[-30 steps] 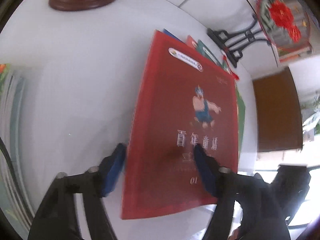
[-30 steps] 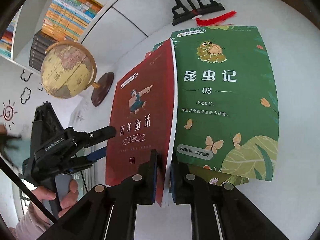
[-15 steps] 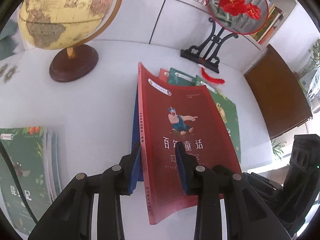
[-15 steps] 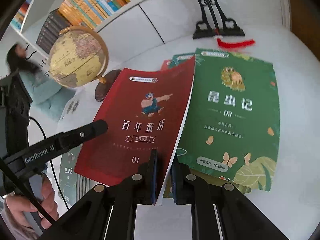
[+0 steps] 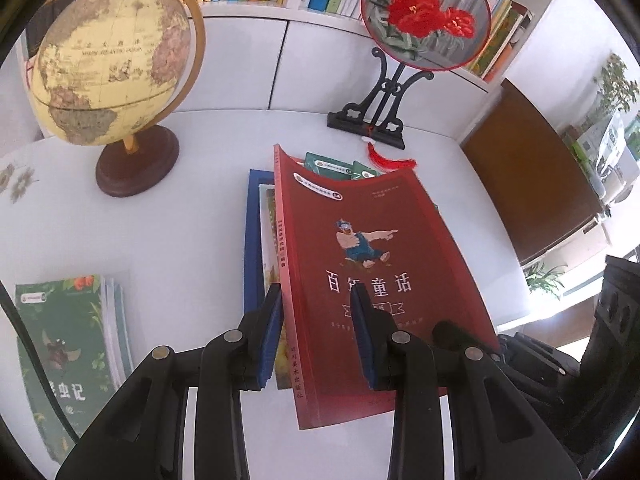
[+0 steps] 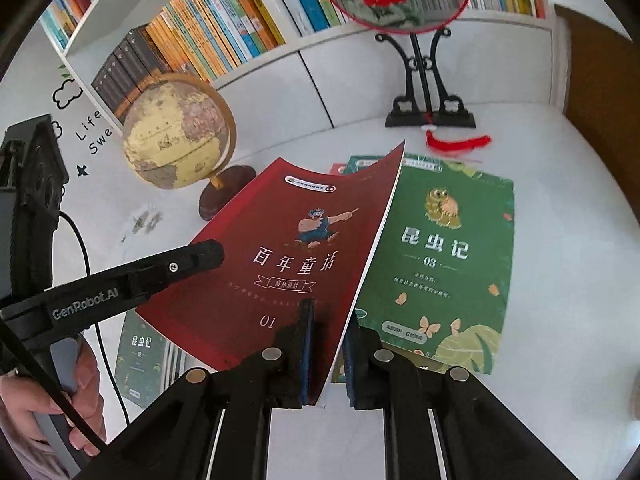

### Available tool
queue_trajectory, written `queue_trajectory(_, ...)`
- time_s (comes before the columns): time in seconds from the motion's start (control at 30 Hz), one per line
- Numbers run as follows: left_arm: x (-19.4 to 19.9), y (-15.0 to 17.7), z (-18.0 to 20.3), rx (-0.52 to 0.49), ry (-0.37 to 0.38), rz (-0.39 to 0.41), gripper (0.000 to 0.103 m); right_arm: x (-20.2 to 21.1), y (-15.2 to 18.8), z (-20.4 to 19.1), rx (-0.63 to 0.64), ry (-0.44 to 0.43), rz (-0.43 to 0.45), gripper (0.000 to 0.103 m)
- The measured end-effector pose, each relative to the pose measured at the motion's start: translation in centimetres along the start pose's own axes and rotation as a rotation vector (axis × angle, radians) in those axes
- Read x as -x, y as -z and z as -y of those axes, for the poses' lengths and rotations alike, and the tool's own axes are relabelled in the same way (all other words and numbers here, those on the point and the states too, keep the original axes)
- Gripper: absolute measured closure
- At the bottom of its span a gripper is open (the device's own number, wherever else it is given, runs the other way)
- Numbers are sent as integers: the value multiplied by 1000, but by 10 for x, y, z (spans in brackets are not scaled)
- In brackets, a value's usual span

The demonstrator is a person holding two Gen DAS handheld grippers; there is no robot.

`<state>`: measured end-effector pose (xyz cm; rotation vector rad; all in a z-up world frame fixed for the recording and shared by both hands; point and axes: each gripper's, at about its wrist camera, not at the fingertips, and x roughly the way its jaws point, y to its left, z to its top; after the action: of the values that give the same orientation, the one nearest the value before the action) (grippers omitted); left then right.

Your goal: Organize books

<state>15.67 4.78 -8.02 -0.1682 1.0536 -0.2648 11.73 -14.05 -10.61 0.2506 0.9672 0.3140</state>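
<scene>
A red book point(image 5: 360, 248) point(image 6: 296, 248) is held tilted above the white table point(image 5: 180, 220). My left gripper point(image 5: 318, 320) straddles its spine edge, one blue pad on the cover, one beside the spine, with a gap. My right gripper point(image 6: 326, 340) stands around the book's opposite edge, jaws slightly apart. A green book point(image 6: 444, 252) lies flat on a pile under the red one; a blue book point(image 5: 252, 240) lies under it at the left. A stack of green books point(image 5: 68, 344) point(image 6: 144, 352) lies at the table's left front.
A globe point(image 5: 116, 72) point(image 6: 176, 132) stands at the back left. A round fan on a black stand point(image 5: 424, 16) point(image 6: 424, 80) with a red tassel point(image 5: 388, 160) stands at the back. A bookshelf point(image 6: 224, 28) runs behind. A brown cabinet point(image 5: 532, 184) is to the right.
The red book has been lifted and swung toward the left. My left gripper has narrowed around its spine edge. My right jaws have parted a little on the other edge.
</scene>
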Motion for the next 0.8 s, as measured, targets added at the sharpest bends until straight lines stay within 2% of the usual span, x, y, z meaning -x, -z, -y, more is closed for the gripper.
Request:
queue_trajectory(0.27,40,-10,-2,-22,10,62,74,37,-11,-32,74,39,79,90)
queue_trajectory(0.4,63,-11,-11,-26,-25,92,74,47,-16,-51,88,30,110,90)
queue_trajectory(0.63,98,-4,-44,-21,-69,155,74,52,-13,-98,145,-1,136,90)
queue_trajectory(0.8,120,3,-73,23,-85,180,74,50,-11,-133,184,-23,146,90)
